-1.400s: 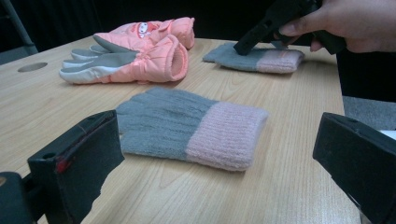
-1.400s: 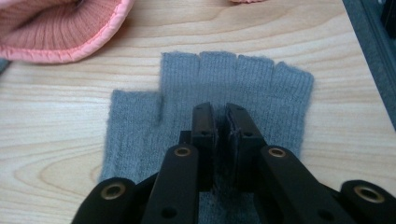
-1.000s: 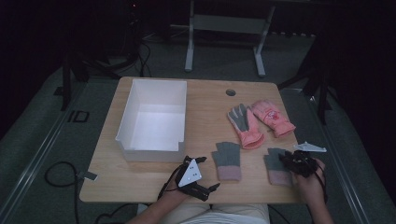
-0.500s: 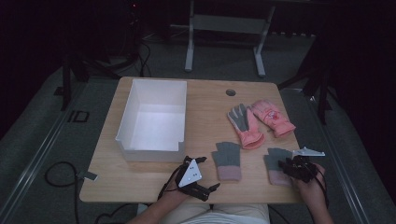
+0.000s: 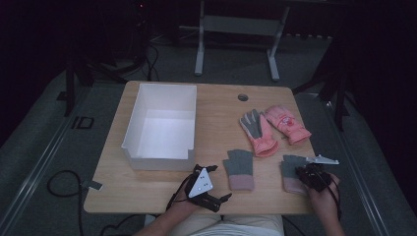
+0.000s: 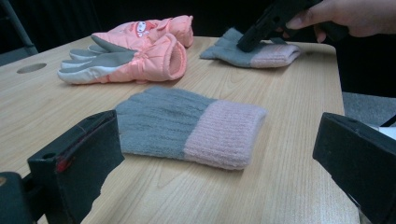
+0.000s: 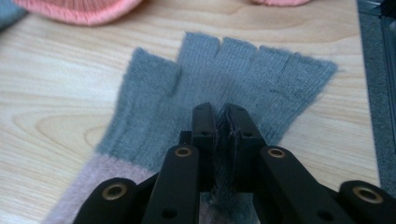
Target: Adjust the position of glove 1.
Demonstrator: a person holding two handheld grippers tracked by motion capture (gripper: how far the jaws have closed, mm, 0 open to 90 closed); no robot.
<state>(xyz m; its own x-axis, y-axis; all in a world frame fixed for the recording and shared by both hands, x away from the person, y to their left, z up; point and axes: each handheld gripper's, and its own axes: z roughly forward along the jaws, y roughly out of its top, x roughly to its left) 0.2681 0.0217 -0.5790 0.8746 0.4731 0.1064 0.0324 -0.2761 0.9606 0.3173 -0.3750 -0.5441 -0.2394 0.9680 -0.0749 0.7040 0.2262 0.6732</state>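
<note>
From the high view, the right tool sits at the near right corner of the light wooden tabletop, tips down on the grey knitted fingerless glove with the pink cuff lying there, and the person's right hand comes in from the bottom edge wrapped round the tool's body. The left tool rests near the front edge just in front of the white open-top rectangular box, left hand behind it, jaws pointing toward a second grey knitted glove with a pink cuff between the two tools. Further back there's a pair of pink padded winter gloves with grey palms. In the left gripper view the left tool's jaws stand wide apart with nothing in them, that second knitted glove flat on the wood ahead but not touched; the right tool shows in the distance with its tip pressed onto the other glove. In the right gripper view the right tool has just been closing, and now its jaws are pretty much together, pinching a raised fold of grey knit from the glove's palm area, while the rest of the glove lies flat on the tabletop, finger ends pointing away.
</note>
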